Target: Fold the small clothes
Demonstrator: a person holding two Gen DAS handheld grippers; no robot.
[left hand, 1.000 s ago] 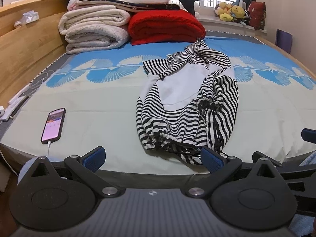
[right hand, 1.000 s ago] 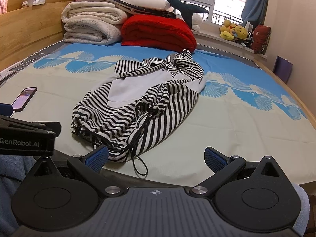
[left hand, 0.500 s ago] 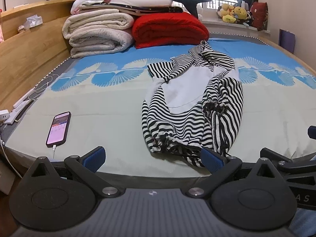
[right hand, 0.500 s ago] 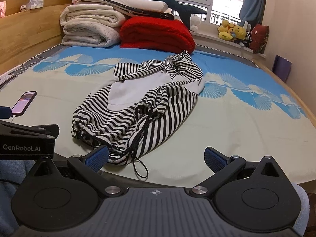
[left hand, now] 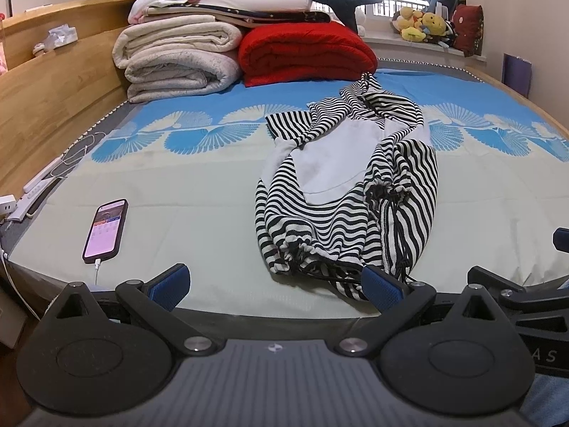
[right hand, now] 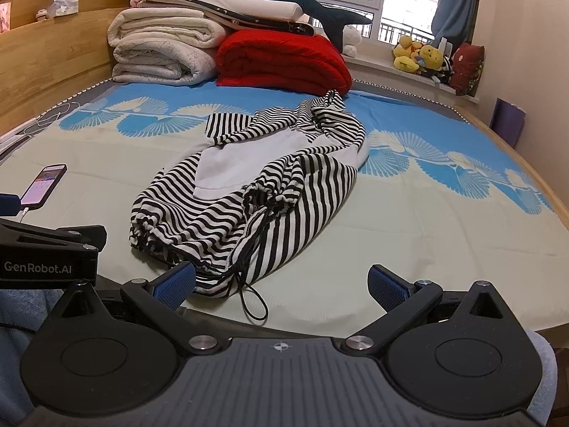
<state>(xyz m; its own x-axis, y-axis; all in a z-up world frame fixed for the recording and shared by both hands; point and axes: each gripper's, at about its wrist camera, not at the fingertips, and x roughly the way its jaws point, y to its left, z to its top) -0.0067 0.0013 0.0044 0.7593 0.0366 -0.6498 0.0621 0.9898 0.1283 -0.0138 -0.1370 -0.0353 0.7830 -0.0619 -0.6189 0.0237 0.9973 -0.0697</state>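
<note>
Garment: a black-and-white striped top with a pale plain panel is laid crumpled on the bed, slightly right of centre in the left wrist view and centre-left in the right wrist view.
Long axis: it is run from the near edge of the bed toward the far stack of bedding; the gathered drawstring hem is turned to the near edge, the bunched narrow end to the red blanket.
Cord: a black drawstring is trailed off the hem onto the sheet, close to the near edge.
Left claw: held wide apart and empty, at the near edge; its right pad is seen over the hem, contact cannot be told.
Right claw: also spread wide, nothing gripped; its left pad is seen against the hem corner, contact cannot be told.
Near edge: the hem is laid just inside the mattress edge.
Open room, left: bare sheet is left between the top and a phone, which is plugged in near the left edge.
Open room, right: a broad bare stretch of sheet is left out to the wooden rail.
Far end: folded cream blankets and the red blanket are stacked there; the top's tip is just beside the red one.
</note>
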